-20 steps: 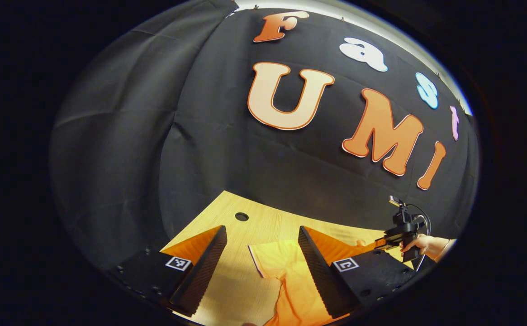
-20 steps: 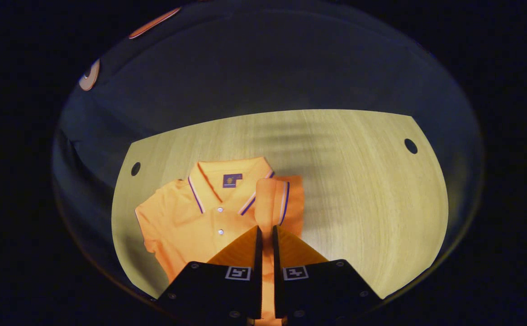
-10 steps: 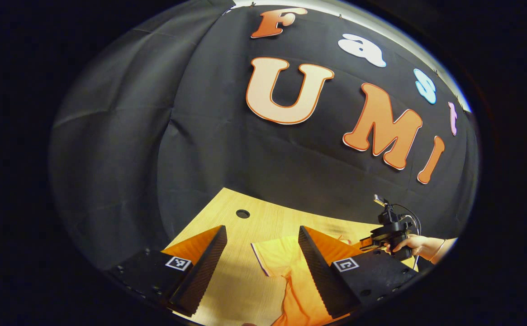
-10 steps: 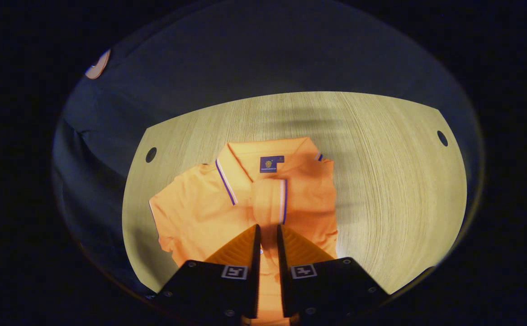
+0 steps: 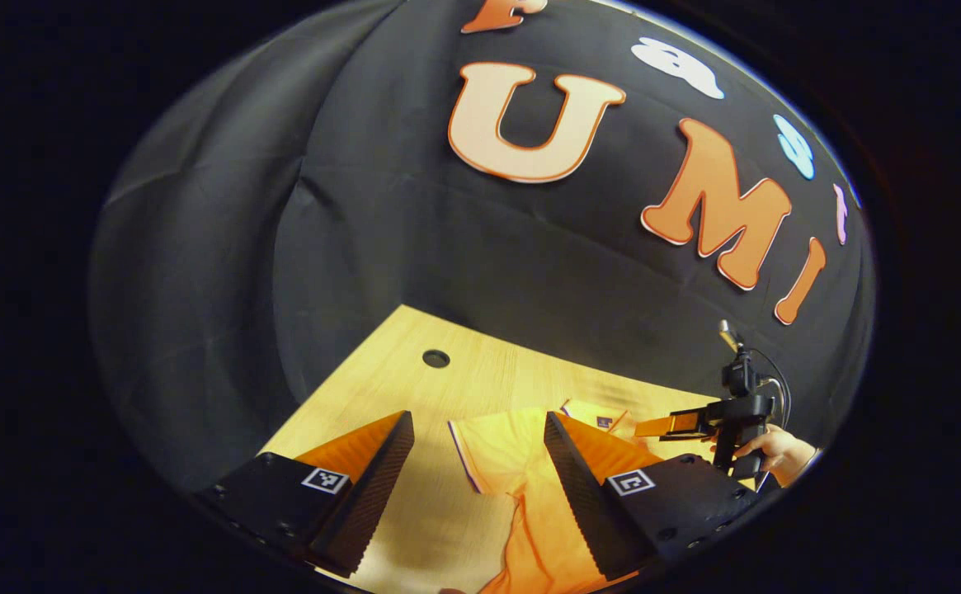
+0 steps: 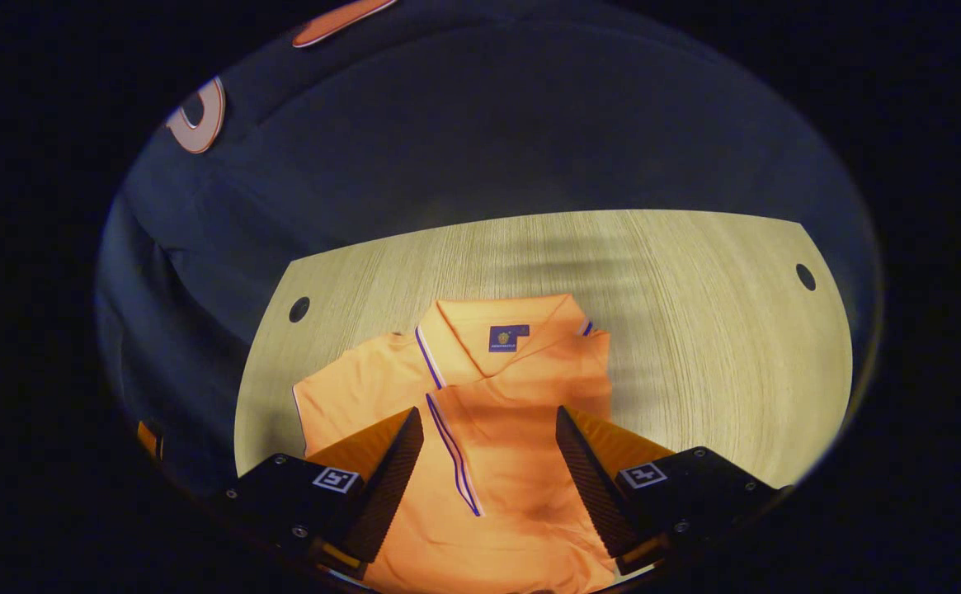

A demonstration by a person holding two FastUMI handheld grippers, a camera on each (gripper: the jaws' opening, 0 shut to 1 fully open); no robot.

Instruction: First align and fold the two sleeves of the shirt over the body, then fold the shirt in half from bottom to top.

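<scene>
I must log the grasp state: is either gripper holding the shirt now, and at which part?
Nothing is held. The right gripper is open above the folded sleeve of the shirt; the left gripper is open too.

The right gripper [image 6: 490,462] has let go, jaws apart; the sleeve [image 6: 505,445] now lies across the shirt [image 6: 365,396]

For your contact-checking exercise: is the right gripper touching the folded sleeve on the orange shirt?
Apart. In the right gripper view the right gripper is open, its fingers spread either side of the folded sleeve, which lies flat between them, unpinched.
</scene>
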